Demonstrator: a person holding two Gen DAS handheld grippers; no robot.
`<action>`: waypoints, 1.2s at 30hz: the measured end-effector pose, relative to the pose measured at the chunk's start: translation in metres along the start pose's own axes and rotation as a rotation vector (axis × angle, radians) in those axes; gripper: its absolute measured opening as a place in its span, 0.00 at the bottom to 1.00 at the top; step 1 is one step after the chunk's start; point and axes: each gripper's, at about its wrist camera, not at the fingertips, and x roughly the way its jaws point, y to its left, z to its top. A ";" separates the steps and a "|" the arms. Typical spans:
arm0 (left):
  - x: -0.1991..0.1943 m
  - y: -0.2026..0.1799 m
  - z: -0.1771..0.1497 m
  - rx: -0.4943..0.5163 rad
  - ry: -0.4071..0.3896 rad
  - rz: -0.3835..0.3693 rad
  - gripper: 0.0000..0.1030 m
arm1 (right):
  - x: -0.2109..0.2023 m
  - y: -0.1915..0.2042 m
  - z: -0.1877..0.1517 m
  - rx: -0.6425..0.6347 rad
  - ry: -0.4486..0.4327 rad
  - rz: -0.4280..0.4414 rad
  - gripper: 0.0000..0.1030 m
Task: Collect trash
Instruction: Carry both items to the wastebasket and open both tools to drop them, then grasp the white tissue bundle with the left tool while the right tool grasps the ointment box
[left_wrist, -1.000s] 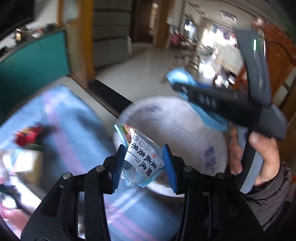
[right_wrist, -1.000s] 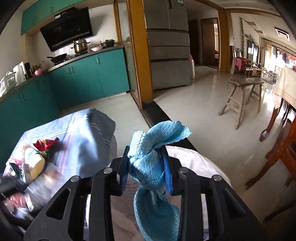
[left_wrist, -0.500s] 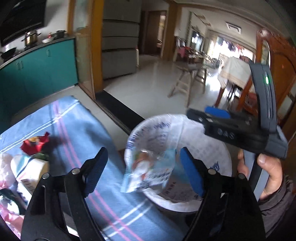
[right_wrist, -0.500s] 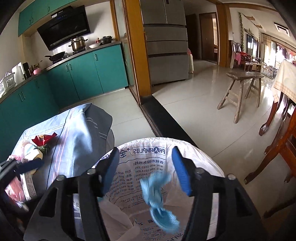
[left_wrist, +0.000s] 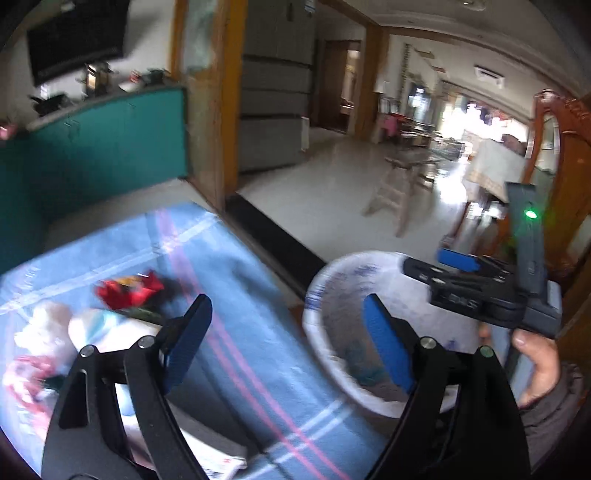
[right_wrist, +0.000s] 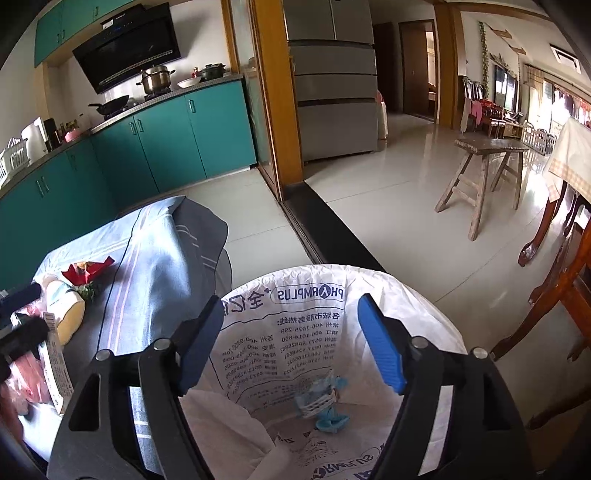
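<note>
Left gripper (left_wrist: 284, 341): jaws spread wide, nothing between them; hung over the table edge, half over the cloth (left_wrist: 236, 280), half over the bin.
Right gripper (right_wrist: 291, 345): jaws spread wide, empty; hung directly above the bin mouth.
Bin (right_wrist: 436, 325): white printed liner, stood on the floor just beside the table, to the right of it.
Bin contents: crumpled blue rag (right_wrist: 330, 415) with a small wrapper (right_wrist: 314, 398) lying on the liner's bottom.
Remaining trash: cluster at the table's left end; red wrapper (right_wrist: 86, 271), pale roll (right_wrist: 66, 314), a printed packet (right_wrist: 55, 362), pinkish bits in the corner, too blurred to name.
Key relation: the cluster lay to the left of both grippers, well apart from the bin; the cloth stretched bare between them.
Nearer hand: left, judging by the left wrist view, where the red wrapper (left_wrist: 129, 290) sat just off its left finger (left_wrist: 186, 341).
Long axis: the roll lay roughly across the table; blur prevented a firmer reading.
Judgement: the next pick probably called for a leftward swing of the left gripper.
</note>
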 end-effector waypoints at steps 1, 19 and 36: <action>-0.001 0.005 0.001 -0.005 -0.009 0.037 0.82 | 0.000 0.003 0.000 -0.004 0.002 0.006 0.75; -0.081 0.189 -0.041 -0.294 -0.024 0.548 0.87 | -0.013 0.146 -0.032 -0.358 0.025 0.378 0.83; -0.131 0.198 -0.132 -0.289 0.112 0.179 0.93 | 0.012 0.257 -0.071 -0.550 0.179 0.486 0.48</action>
